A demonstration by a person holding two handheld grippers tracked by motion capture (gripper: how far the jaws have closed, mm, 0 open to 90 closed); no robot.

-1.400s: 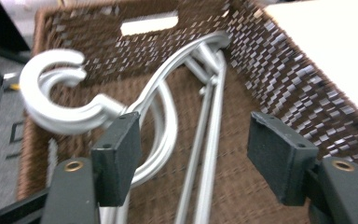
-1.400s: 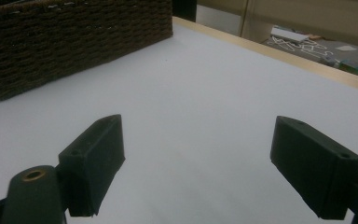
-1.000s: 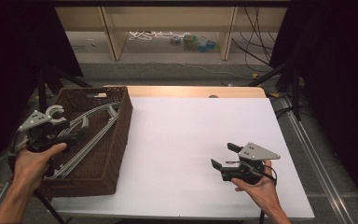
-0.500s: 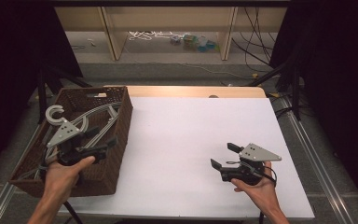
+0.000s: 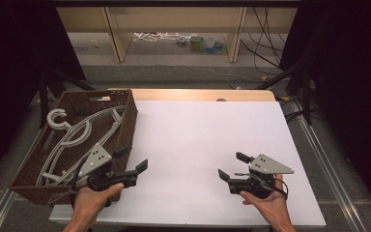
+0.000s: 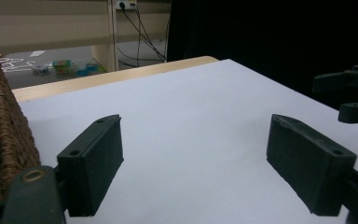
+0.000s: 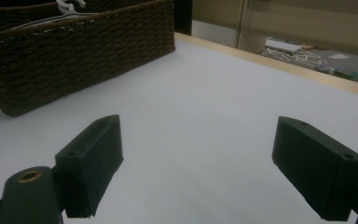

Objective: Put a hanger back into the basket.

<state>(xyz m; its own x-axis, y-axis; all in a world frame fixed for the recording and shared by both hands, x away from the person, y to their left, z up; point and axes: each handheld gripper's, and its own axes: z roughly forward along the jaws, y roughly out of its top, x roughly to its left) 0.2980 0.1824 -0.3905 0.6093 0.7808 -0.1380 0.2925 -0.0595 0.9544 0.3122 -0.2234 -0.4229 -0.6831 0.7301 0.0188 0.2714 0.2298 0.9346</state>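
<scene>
A brown wicker basket stands on the left end of the white table and holds several grey plastic hangers. My left gripper hovers low over the table just right of the basket's near corner. It is open, its jaws have just been opening wider, and nothing is between them. In the left gripper view that gripper points across bare white tabletop, with the basket wall at the left. My right gripper stays open and empty near the front right. In its own view the right gripper faces the basket.
The table's wooden far edge borders a floor with shelf legs, cables and small clutter. Dark stands flank both sides of the table. The right gripper's black jaws show at the right of the left gripper view.
My left hand has come from over the basket, rightward and slightly down, to the table beside the basket's near corner. The right hand has stayed put.
</scene>
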